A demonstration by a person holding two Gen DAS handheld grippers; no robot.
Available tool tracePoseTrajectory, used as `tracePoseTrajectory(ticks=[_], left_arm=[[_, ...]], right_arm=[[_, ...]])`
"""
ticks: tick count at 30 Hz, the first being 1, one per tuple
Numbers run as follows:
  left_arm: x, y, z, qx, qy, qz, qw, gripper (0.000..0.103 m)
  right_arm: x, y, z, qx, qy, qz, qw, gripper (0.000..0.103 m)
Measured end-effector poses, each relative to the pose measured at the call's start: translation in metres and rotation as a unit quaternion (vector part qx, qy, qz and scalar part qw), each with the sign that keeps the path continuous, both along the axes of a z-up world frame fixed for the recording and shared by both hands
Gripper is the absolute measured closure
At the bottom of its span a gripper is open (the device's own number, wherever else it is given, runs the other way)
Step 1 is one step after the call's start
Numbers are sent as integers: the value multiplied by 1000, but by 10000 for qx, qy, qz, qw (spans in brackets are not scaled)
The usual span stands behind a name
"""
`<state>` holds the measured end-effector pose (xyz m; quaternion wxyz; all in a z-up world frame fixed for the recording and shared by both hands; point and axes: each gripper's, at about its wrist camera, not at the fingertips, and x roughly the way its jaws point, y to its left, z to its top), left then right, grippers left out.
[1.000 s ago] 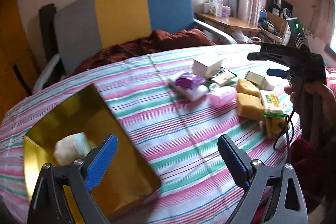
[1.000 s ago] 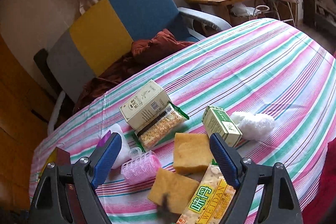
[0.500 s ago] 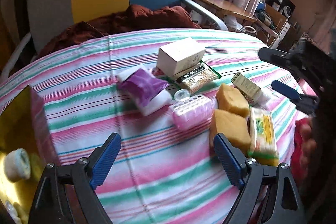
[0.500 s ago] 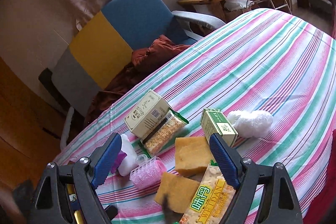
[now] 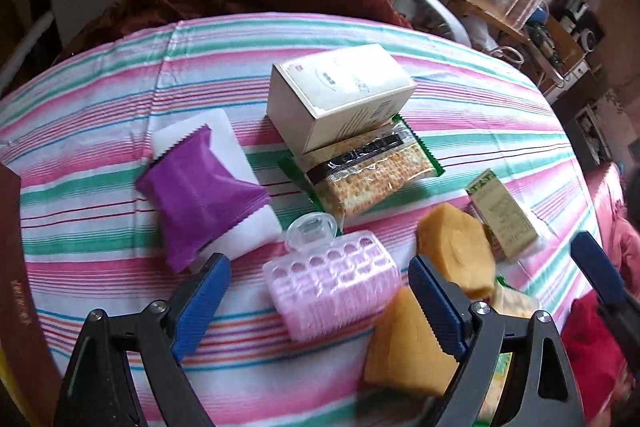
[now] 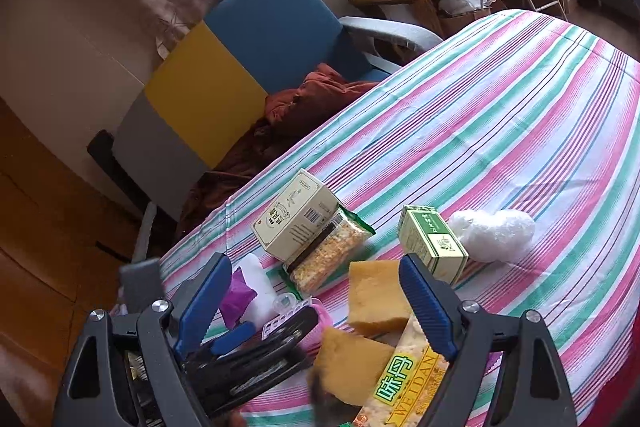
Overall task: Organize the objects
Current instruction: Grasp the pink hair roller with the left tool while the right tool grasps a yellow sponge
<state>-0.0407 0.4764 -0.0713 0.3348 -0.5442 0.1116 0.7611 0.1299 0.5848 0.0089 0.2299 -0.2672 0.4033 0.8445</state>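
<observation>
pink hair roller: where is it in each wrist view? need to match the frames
Left wrist: pink hair roller lies low centre, between the open left tongs, not gripped.
Right wrist: only a sliver of it shows low centre-left, behind the other tongs' black frame.
Shared landmark: cream box resting on the cracker packet.

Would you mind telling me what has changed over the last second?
The left gripper swung away from the gold tray toward the pink hair roller, jaws closing slightly, nothing between them. The right gripper stayed open and empty; table items stayed put.
</observation>
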Motion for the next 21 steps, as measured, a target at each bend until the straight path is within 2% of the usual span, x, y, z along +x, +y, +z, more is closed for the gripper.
tracePoseTrajectory(ticks=[3,5,6,8,12,18,21], left_arm=[[2,8,-11,-180,88,-89,9998,12],[6,6,-10,-168,270,-165,9994,17],[7,3,-11,-126,274,-204,9993,30],[8,-8,-13,96,187,-341,9992,29],[13,-39,-13,194,356,-441,9982,29],[25,-109,-17,437,617,-513,9958,30],[40,-129,-21,351,917,-641,9931,31]], right_arm=[[-1,0,-1,-4,-21,13,10000,15],[-1,0,-2,-21,-51,18,10000,15],[-1,0,-3,-22,-68,23,10000,15],[-3,0,-4,-11,-118,55,9999,15],[-8,-3,-5,42,-212,163,9996,16],[-21,-13,-10,121,-448,487,9977,16],[-30,-21,-13,233,-646,678,9953,16]])
